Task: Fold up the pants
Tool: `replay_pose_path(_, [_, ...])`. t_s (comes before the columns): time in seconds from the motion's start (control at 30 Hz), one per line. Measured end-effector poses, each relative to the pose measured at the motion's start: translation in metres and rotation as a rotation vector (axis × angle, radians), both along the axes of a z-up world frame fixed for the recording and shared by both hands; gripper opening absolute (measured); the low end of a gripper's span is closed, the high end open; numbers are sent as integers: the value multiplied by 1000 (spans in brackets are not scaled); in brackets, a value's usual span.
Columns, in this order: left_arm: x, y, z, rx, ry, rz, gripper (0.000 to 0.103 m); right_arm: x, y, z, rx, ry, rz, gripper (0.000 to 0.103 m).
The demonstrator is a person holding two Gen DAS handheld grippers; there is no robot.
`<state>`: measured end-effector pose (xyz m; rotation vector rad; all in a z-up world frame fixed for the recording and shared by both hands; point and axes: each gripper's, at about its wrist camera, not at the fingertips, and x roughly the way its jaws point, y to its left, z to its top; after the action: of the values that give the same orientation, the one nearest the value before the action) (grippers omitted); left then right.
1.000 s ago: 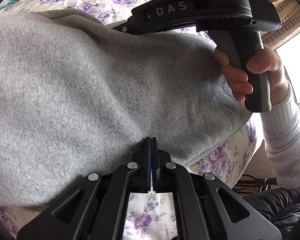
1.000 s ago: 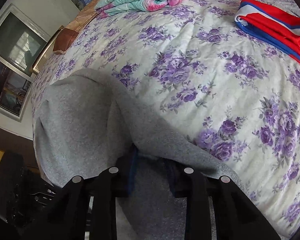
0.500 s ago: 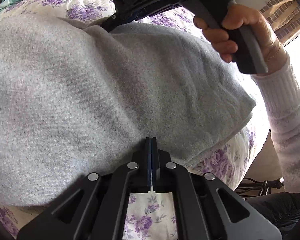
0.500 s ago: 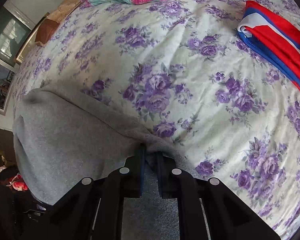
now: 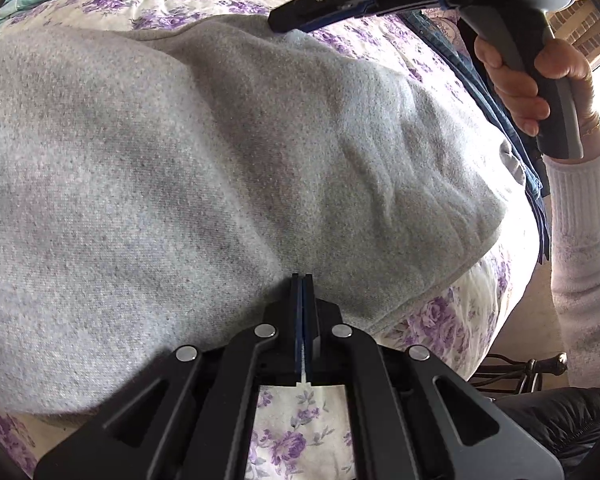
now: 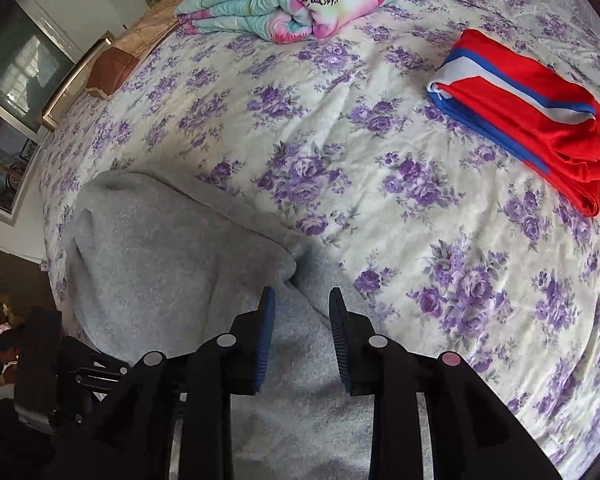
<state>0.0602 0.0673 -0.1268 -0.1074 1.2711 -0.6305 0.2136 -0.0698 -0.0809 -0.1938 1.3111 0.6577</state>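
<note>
Now the grey pants (image 5: 204, 168) lie folded on the flowered bed (image 6: 380, 152), their long side running across the near edge. Beyond them rest a red-and-blue garment (image 6: 532, 120) and a rolled quilt (image 6: 300, 0). The left gripper (image 5: 302, 280) has its fingers pressed together, probably pinching the hem. The right gripper (image 6: 302, 300) hovers above the pants, fingers apart, holding nothing.

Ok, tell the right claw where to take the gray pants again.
Take the gray pants at the raised folded corner just ahead of the open right claw. Come straight forward, low over the bedspread: that edge stands proud where the layers meet.
</note>
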Motion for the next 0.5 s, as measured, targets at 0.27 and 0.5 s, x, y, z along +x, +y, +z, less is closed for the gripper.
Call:
replay_pose_path(0.27, [-2,-7,0,11,-5,1,1,-24,23,-22,-140,-132,36,10])
replay_pose_path(0.5, [-7,-14,1,20,-15,1,1,-6,29,-14,-206,-249,-11,5])
